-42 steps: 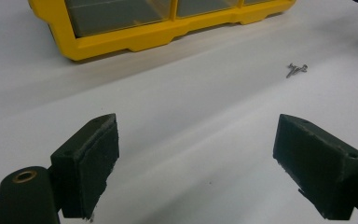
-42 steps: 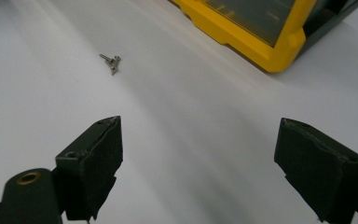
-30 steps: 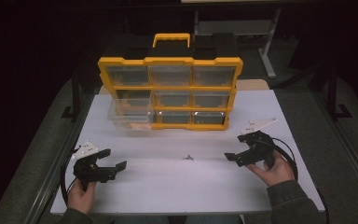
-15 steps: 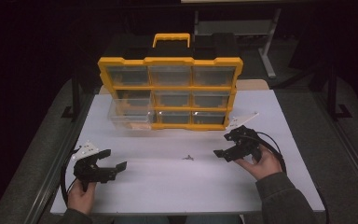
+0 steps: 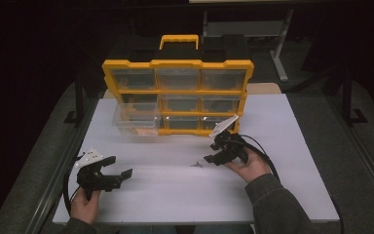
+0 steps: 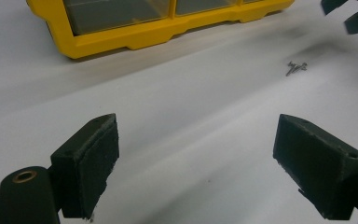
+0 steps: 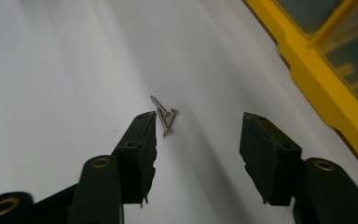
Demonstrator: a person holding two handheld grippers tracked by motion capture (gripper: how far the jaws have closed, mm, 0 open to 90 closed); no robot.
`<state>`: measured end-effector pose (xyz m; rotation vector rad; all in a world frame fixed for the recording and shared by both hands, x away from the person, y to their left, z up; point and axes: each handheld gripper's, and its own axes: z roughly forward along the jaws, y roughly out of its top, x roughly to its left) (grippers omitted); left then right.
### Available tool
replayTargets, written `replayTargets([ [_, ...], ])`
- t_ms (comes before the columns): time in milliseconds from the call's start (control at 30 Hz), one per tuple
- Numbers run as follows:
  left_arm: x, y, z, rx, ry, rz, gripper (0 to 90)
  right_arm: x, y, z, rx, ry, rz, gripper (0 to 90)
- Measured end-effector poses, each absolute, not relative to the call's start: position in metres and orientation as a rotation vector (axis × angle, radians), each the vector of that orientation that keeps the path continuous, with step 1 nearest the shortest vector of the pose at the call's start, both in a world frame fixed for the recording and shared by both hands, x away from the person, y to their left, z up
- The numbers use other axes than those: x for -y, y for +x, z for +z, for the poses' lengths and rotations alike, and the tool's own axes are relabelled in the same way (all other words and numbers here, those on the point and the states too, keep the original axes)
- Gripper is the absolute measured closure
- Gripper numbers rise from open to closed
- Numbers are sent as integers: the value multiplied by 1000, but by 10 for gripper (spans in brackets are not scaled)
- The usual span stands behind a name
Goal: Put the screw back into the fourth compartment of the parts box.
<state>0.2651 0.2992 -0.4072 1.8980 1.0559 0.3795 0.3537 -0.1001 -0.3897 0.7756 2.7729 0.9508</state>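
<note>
A small heap of thin metal screws (image 5: 195, 165) lies on the white table (image 5: 282, 146), a little in front of the yellow organizer (image 5: 177, 92). In the right gripper view the screws (image 7: 164, 115) lie just past the tip of one jaw of my right gripper (image 7: 198, 119), which is open and holds nothing. From above, my right gripper (image 5: 211, 152) sits just right of the heap. My left gripper (image 5: 119, 166) rests at the table's near left, open and holding nothing. Its own view shows the left gripper (image 6: 196, 126), with the screws (image 6: 296, 68) far off at the upper right.
The organizer stands upright at the back of the table, with clear drawers and a yellow handle (image 5: 179, 40). One clear drawer (image 5: 134, 122) is pulled out at its lower left. A black cable (image 5: 268, 158) trails from the right gripper. Dark floor surrounds the table.
My right gripper has moved left and away from the person, closing in on the screws. The left gripper has stayed where it was.
</note>
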Motion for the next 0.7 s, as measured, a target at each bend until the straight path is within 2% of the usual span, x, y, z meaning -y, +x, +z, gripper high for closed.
replayTargets([
  [367,-300,265,-407,-1049,1904,379,137,70,371,-416,-2868,749,886,664],
  [400,-300,265,-407,-1049,1903,378,137,68,372,-418,-2872,764,885,702],
  [700,-299,265,-408,-1055,1900,374,137,62,373,-424,-2900,755,855,746],
])
